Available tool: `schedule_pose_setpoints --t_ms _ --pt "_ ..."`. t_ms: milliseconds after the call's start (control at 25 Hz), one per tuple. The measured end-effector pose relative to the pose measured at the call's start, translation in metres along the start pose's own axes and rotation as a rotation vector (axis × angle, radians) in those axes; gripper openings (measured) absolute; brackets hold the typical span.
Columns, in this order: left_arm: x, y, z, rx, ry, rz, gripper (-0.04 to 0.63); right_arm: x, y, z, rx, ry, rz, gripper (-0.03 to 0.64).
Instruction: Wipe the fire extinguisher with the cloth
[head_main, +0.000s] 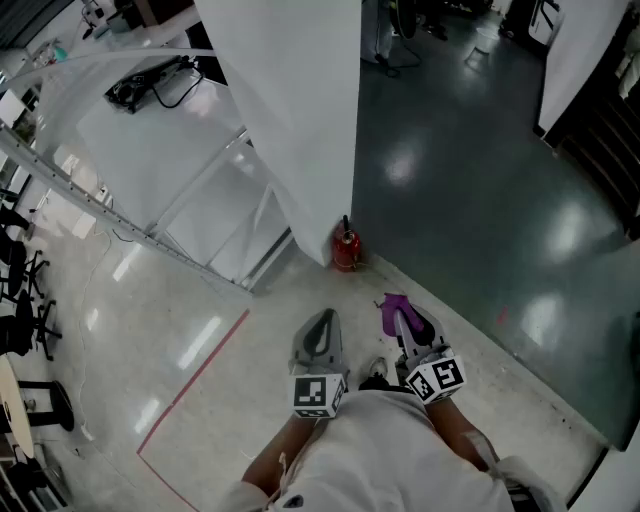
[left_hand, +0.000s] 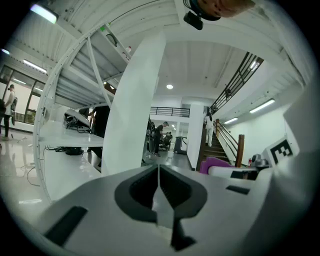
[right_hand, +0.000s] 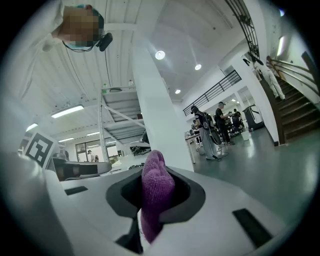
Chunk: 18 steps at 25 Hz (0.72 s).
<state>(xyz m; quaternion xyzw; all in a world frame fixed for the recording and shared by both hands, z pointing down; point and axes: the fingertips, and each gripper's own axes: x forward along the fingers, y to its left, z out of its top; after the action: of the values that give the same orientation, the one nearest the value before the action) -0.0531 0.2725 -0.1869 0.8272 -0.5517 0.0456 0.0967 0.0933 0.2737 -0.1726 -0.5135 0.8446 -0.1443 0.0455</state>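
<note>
The red fire extinguisher (head_main: 346, 250) stands upright on the floor (head_main: 150, 330), at the foot of the white column (head_main: 300, 120) and right at its corner (touching or only just beside it, I cannot tell). It is ahead of both my grippers and apart from them. The purple cloth (right_hand: 156, 197) is pinched in my right gripper (right_hand: 158, 175), whose jaws are closed on it. One fold pokes up past the jaw tips and the rest hangs down between them. My left gripper (left_hand: 158, 172) has its jaws pressed together with nothing between them. I hold the two side by side, near each other, in front of my body and aimed toward the column. The floor under me is pale and glossy, crossed by a red tape line (head_main: 195, 375). To the right of the column it turns dark grey-green. A white bench (head_main: 130, 140) with black cables (head_main: 150, 85) on it lies off to the left, and a staircase (left_hand: 225, 135) rises on the right.
</note>
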Motion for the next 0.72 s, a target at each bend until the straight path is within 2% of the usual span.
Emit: schedule_pose_setpoints --t_ms 400,720 --pt "-0.0004 -0.0033 -0.0012 -0.008 0.002 0.009 0.015 -0.0006 -0.0010 0.0016 -0.006 0.006 0.013 0.062" --pt "0.0020 -0.0096 -0.0064 0.002 0.011 0.007 0.015 -0.0056 -0.0062 0.0076 0.043 -0.028 0.025 0.061"
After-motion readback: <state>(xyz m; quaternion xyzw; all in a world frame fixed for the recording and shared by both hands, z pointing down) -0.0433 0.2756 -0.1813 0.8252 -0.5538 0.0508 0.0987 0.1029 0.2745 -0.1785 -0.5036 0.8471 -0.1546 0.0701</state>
